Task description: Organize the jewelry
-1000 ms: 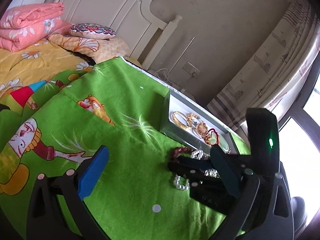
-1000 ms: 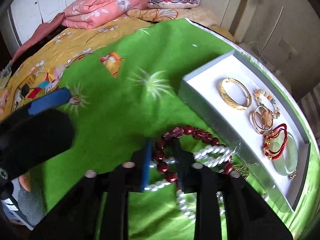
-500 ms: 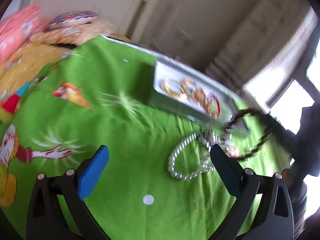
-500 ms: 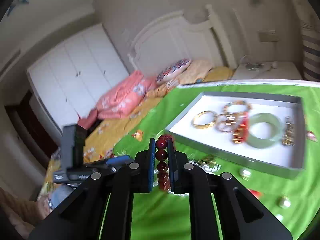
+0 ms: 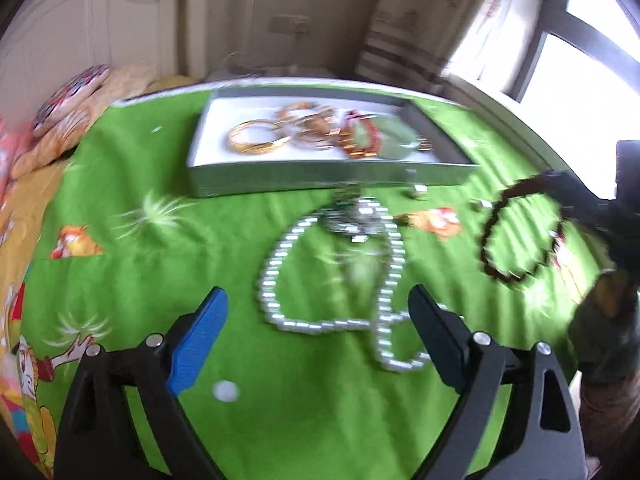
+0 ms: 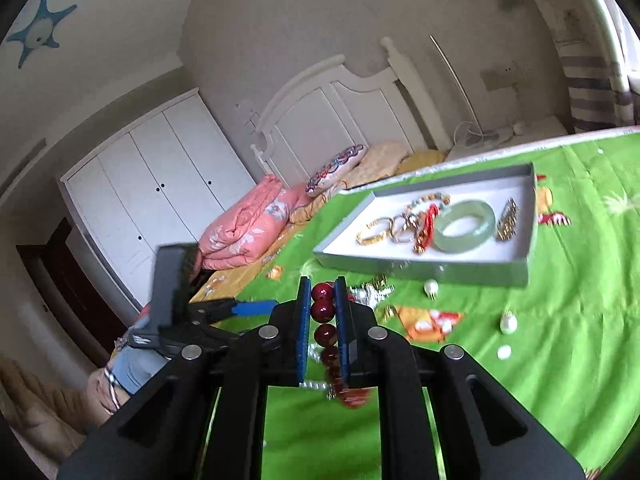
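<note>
The green cloth (image 5: 168,272) covered the worktop, and the grey tray (image 6: 420,270), the landmark here, already held a gold bangle (image 6: 374,232), a jade bangle (image 6: 464,226) and other pieces. On the cloth in front of the tray the pearl necklace (image 5: 332,268) lay looped and tangled with a small cluster. The left gripper (image 5: 316,328) hovered just short of that necklace, nothing between its jaws, which were closing. The right gripper (image 6: 323,312) had its jaws clamped on the red bead bracelet (image 6: 323,308), lifted in front of the tray; only 2 or 3 round beads were pinched, so it could roll free, or snag the silvery strand dangling beside it. Loose pearls (image 6: 508,322) nearby could scatter.
</note>
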`<state>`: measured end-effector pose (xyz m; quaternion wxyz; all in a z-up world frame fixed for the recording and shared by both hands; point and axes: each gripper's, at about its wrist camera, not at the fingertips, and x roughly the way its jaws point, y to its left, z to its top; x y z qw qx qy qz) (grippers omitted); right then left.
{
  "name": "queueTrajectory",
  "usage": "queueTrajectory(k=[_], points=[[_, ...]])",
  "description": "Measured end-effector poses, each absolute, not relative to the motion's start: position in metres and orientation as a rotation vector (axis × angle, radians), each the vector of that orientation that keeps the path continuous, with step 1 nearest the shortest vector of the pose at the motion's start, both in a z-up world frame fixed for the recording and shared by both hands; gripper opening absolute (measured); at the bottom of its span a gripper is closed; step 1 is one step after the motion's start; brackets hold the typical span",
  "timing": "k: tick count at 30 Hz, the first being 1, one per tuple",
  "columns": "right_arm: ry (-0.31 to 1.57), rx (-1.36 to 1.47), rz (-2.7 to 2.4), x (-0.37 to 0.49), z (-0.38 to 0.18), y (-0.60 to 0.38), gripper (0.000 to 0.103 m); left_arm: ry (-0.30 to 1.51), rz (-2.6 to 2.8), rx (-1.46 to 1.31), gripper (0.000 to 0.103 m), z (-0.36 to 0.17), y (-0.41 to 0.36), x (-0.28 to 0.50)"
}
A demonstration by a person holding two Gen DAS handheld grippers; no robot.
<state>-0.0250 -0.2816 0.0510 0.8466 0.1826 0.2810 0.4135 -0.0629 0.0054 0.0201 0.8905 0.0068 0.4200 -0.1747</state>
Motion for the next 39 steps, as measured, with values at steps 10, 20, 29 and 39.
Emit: queueTrajectory(k=[10, 20, 29, 39], points=[[0.594, 0.421, 0.871, -0.030, 0.045, -0.293, 0.012, 0.907, -0.435, 0.228, 0.064, -0.003, -0.055, -0.068], [0.592, 0.431, 0.872, -0.032, 0.046, -0.293, 0.013, 0.857, -0.445, 0.146, 0.007, 0.004, -0.038, -0.079], [0.532, 0.468, 0.897, -0.037, 0.055, -0.302, 0.013, 0.640, -0.374, 0.033, 0.007, 0.089, 0.007, -0.095], [0.719, 0.166, 0.713, -0.023, 0.055, -0.273, 0.087, 0.509, -0.337, 0.037, 0.007, 0.146, 0.026, -0.114]])
